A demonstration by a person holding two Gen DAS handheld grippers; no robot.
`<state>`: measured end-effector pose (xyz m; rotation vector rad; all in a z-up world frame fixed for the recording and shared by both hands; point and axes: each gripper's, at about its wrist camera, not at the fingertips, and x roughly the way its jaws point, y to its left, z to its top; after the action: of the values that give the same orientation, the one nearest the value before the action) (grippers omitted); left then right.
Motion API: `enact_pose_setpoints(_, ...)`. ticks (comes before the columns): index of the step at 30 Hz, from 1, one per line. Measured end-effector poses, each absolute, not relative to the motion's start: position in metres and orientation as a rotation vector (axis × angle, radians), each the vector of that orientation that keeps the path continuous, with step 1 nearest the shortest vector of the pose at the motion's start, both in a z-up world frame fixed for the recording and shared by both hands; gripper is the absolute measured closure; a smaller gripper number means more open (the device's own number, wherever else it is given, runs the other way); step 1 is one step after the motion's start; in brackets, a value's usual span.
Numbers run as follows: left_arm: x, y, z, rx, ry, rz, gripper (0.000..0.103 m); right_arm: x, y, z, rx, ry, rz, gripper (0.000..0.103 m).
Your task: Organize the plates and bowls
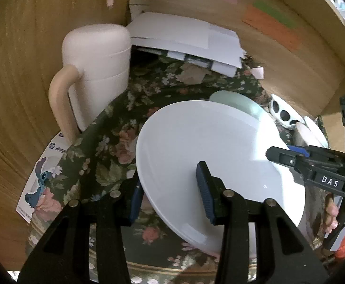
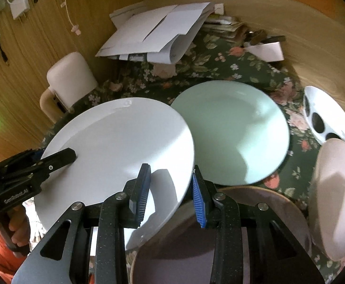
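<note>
Both grippers hold one white plate (image 2: 115, 146) by opposite rims, tilted and lifted off the bench (image 2: 219, 71) — a surface under a dark floral cloth. The left gripper (image 1: 170, 196) clamps the plate's near-left rim, one pad above and one below; the right gripper (image 2: 170, 189) is closed on the opposite rim in the same way. Just beyond the white plate lies a pale green plate (image 2: 231, 132), flat on the cloth. Toward the bench's right edge sit a white bowl with black spots (image 2: 326, 116) and a pale pink bowl (image 2: 335, 196). A cream lidded jug (image 1: 96, 71) stands at the far-left corner — beside a stack of white papers (image 1: 184, 37).
</note>
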<state>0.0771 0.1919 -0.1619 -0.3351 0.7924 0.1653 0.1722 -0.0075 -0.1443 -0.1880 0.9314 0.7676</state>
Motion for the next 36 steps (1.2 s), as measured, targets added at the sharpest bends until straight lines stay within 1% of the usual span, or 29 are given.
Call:
enact_pose_setpoints(18,0.060,0.127,-0.130,-0.258,0.741,0.074,0.060,0.144,-0.079,-0.116,-0.109,0.861,0.697,0.072)
enact_pose_setpoints(36,0.058,0.073,-0.128,-0.229,0.746,-0.015,0.060,0.125,-0.141,-0.117,-0.043,0.845,0.623,0.072)
